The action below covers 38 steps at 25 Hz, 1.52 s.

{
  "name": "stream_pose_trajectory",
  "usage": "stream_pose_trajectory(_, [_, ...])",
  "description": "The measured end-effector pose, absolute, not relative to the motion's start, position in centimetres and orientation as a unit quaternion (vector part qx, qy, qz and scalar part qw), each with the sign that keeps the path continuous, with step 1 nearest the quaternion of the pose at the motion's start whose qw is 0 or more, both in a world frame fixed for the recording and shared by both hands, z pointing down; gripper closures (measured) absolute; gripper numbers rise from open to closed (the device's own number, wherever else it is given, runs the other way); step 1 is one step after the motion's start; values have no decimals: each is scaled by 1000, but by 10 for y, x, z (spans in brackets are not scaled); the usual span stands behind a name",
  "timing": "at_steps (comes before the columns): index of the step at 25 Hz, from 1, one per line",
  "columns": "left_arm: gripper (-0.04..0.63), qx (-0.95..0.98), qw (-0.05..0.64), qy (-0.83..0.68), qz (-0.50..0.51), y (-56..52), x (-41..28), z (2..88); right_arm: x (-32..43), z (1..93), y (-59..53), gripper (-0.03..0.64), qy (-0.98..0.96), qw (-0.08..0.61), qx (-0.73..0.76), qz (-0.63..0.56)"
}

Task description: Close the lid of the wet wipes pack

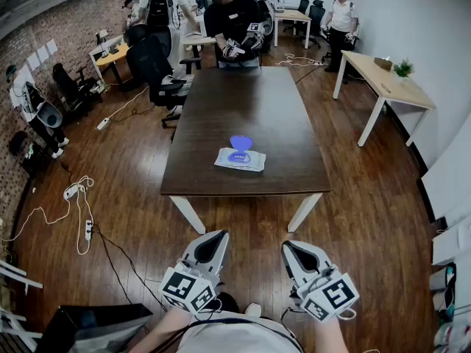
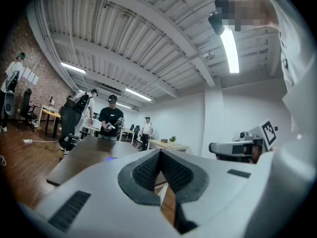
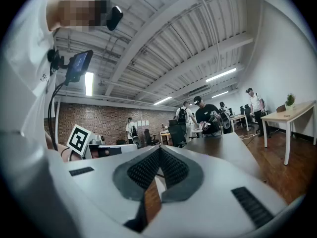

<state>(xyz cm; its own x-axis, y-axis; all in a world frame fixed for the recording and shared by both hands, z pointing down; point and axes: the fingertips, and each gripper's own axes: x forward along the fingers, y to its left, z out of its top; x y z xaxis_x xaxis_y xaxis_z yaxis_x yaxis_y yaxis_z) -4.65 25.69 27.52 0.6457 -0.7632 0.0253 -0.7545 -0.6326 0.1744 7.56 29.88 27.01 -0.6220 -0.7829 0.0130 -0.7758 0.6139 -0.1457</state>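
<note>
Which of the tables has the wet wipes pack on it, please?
The dark brown table in the middle bears the wet wipes pack; the pale table at right holds a plant.

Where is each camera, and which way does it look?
Head view: on the person's head, facing down at table, wet wipes pack, left gripper, right gripper.
Left gripper view: on that gripper, level along shut jaws; white shirt at right.
Right gripper view: likewise; shirt at left.
Gripper views share the table and person in black.
</note>
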Motion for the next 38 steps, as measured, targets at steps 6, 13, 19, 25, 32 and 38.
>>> stream_pose_trajectory(6, [594, 902, 87, -422, -17, 259, -39, 280, 80, 274, 302, 611, 902, 21, -426, -75])
stream_pose_trajectory(13, [594, 902, 95, -421, -18, 234, -36, 290, 78, 284, 280, 611, 905, 8, -417, -81])
stream_pose_trajectory(19, [594, 907, 96, -409, -20, 174, -32, 300, 79, 292, 224, 611, 900, 2, -428, -87])
stream_pose_trajectory(25, [594, 911, 95, -401, -15, 90, -38, 287, 64, 281, 144, 611, 901, -13, -426, -75])
stream_pose_trajectory(32, [594, 919, 101, -382, -4, -2, -54, 289, 46, 275, 47, 611, 893, -17, -442, -85])
stream_pose_trajectory(38, [594, 924, 111, -366, 3, -76, -66, 302, 30, 283, -30, 609, 887, -23, -452, -95])
